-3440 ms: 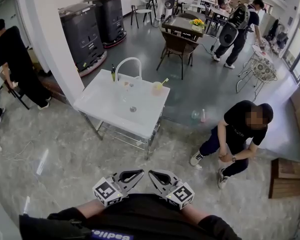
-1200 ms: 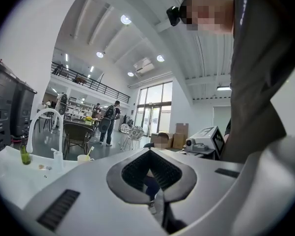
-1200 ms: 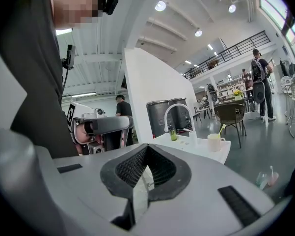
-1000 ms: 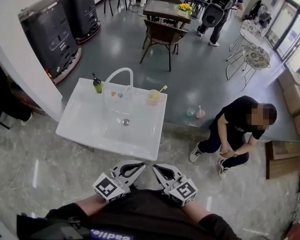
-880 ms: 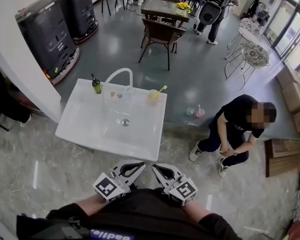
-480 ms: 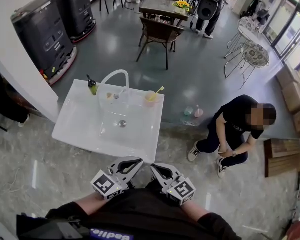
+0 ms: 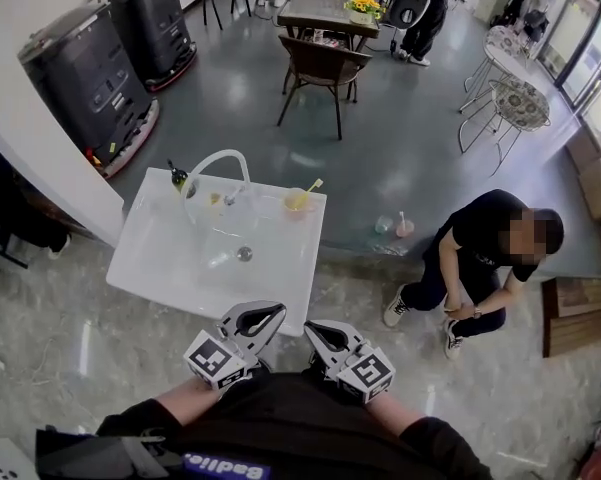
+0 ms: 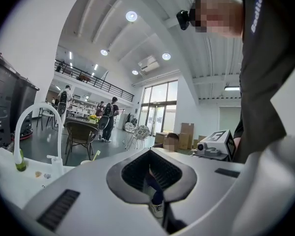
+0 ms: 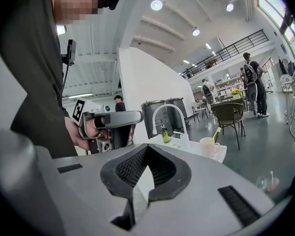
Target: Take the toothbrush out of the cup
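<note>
One toothbrush [image 7: 313,185] sticks up out of a pale cup [image 7: 298,201]. The cup stands at the back right of the white sink surface [image 7: 155,258], near the curved tap [image 7: 212,162]. The sink now sits nearer the tongs than a moment ago, so the person has walked closer. The cup is still well out of reach.

The left tongs [image 7: 252,320] and the right tongs [image 7: 326,336] are both closed up tight and hold nothing. They would likely need to open before a grab.

The toothbrush looks tiny from here, and its lower end is hidden inside the cup. A small green bottle [image 7: 179,176] stands by the tap.
</note>
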The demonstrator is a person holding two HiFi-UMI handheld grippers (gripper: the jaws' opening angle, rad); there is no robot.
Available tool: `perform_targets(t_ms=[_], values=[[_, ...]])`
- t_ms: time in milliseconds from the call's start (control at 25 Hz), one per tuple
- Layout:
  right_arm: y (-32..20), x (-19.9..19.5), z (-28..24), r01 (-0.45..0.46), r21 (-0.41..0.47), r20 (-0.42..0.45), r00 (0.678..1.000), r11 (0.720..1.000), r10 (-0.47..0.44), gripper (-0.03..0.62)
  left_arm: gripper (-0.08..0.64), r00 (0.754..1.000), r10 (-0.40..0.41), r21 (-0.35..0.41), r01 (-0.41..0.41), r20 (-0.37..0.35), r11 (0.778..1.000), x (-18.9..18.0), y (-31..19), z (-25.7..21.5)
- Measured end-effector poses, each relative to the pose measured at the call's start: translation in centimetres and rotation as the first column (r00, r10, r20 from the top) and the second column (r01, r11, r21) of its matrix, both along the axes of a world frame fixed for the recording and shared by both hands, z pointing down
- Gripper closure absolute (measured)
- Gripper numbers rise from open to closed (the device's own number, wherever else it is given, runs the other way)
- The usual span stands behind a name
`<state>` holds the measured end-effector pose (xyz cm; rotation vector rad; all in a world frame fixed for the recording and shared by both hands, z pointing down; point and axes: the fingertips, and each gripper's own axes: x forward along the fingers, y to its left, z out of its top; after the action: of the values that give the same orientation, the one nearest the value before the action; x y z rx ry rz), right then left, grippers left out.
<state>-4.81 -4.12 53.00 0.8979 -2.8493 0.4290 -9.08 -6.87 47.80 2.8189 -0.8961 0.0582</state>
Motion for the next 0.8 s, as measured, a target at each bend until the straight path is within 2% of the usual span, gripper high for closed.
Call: perform_targets(t_ms=[360,800], values=[[-3.0,2.3,0.1,0.027,0.004,0.000,1.000,1.000,-0.027,0.580,0.551,0.998,-0.039,0.028,0.038,0.044,0.999,1.3,-6.0,0.7],[-4.4,3.3,1.5,0.054,-0.043,0.020,0.998,0.998,-0.053,0.580,0.549,0.981,-0.079,0.014,0.078,0.177,0.997,1.7,-12.7,4.5]])
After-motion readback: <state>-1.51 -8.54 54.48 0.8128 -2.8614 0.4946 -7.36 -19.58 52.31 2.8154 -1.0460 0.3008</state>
